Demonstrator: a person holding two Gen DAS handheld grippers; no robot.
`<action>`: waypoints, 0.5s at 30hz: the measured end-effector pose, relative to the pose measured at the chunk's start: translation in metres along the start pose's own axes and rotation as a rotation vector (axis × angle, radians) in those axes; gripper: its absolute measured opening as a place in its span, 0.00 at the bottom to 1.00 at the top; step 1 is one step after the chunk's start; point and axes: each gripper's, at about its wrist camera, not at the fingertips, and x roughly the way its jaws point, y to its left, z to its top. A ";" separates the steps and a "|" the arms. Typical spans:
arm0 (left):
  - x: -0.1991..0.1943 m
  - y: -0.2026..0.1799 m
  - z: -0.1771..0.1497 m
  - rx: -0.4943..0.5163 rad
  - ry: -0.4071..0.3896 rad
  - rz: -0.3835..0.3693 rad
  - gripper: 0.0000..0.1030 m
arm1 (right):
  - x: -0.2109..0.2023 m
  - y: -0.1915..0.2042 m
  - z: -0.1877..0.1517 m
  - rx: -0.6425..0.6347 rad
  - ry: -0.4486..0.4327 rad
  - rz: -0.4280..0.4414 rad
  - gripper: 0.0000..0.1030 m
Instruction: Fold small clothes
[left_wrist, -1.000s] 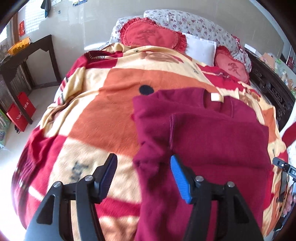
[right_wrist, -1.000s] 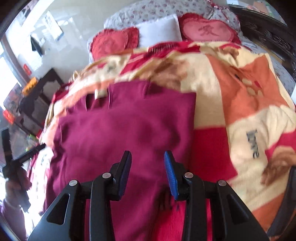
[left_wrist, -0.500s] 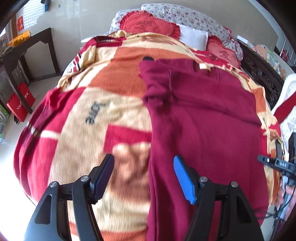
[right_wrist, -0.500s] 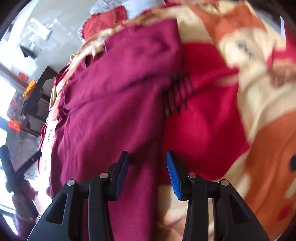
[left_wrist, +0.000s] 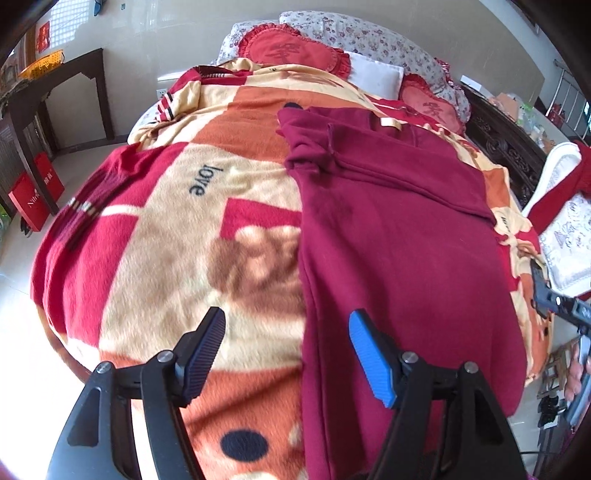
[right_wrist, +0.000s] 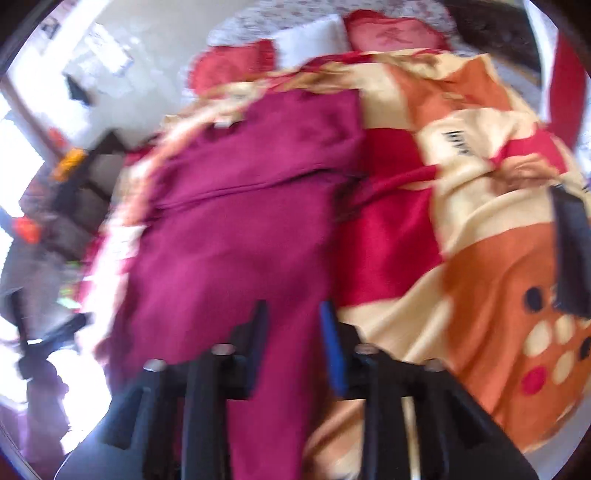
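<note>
A maroon garment (left_wrist: 399, 236) lies lengthwise on the bed's patterned blanket (left_wrist: 155, 229), its collar end toward the pillows (left_wrist: 373, 74) at the head of the bed and its lower end draped over the foot edge, with one sleeve folded across the chest. The left gripper (left_wrist: 286, 354) hovers wide open above the foot edge, straddling the garment's left border and holding nothing. In the blurred right wrist view, the right gripper (right_wrist: 293, 347) stands partly open over the garment's (right_wrist: 236, 236) lower end, nothing held between its fingers.
</note>
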 end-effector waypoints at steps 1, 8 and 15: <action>-0.001 -0.002 -0.004 0.003 0.005 -0.004 0.71 | -0.003 0.006 -0.006 -0.012 0.021 0.025 0.20; -0.006 -0.011 -0.036 0.051 0.054 -0.040 0.71 | -0.010 0.019 -0.066 -0.110 0.134 -0.040 0.20; -0.003 -0.007 -0.064 0.020 0.120 -0.058 0.71 | -0.006 -0.009 -0.106 0.006 0.184 0.021 0.20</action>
